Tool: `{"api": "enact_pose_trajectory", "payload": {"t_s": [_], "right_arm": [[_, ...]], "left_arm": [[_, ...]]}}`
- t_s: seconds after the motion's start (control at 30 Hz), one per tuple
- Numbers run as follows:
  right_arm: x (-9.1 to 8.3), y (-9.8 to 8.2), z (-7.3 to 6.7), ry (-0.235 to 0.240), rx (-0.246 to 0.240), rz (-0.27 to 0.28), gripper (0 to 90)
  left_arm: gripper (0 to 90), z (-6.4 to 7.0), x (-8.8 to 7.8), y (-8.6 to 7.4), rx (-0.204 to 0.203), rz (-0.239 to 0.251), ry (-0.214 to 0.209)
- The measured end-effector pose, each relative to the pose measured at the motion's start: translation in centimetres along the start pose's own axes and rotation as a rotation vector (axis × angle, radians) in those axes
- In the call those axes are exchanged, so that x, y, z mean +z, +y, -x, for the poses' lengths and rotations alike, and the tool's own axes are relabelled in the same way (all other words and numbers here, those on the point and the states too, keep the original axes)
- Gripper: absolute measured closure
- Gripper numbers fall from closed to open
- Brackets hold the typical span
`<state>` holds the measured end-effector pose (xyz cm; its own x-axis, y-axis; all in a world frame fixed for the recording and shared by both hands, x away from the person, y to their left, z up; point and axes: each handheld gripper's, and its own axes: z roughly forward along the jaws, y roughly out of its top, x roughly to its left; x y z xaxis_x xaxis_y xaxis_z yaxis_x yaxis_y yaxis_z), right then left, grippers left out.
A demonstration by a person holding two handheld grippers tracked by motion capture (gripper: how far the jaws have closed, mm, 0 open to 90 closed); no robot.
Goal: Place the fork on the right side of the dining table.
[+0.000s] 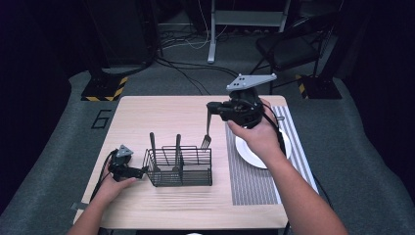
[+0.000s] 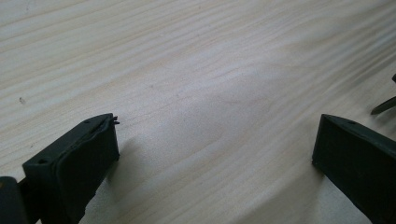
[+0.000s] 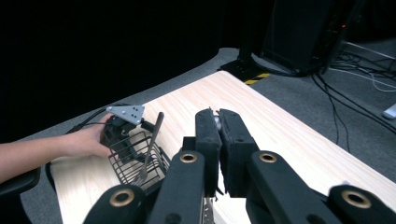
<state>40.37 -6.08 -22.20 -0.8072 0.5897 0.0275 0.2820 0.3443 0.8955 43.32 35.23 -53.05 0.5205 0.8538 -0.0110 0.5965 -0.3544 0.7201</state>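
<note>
Right hand-held gripper (image 1: 210,108) clamped on fork (image 1: 207,132) handle, tines down above wire caddy (image 1: 179,167). Left hand-held gripper (image 1: 142,171) jaws apart, beside caddy on table (image 1: 161,112).

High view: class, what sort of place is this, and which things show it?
Probably a lab or studio set up for recording: a small wooden table on grey carpet, loose floor cables, black-and-yellow stand bases and dark surroundings.

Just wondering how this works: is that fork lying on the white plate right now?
No, the fork hangs tines-down from the right gripper above the table, left of the plate.
</note>
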Motion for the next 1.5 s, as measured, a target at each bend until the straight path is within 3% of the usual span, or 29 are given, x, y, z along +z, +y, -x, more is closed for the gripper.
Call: {"api": "enact_pose_trajectory", "payload": {"t_s": [0.57, 1.5], "right_arm": [[-3.2, -1.7, 2.4, -0.095, 0.040, 0.026, 86.7], [-2.6, -10.1, 3.9, -0.186, 0.133, -0.038, 86.7]], "left_arm": [[0.1, 0.0, 0.0, 0.0, -0.006, 0.005, 0.001], [0.1, 0.1, 0.0, 0.0, -0.007, 0.005, 0.001]]}}
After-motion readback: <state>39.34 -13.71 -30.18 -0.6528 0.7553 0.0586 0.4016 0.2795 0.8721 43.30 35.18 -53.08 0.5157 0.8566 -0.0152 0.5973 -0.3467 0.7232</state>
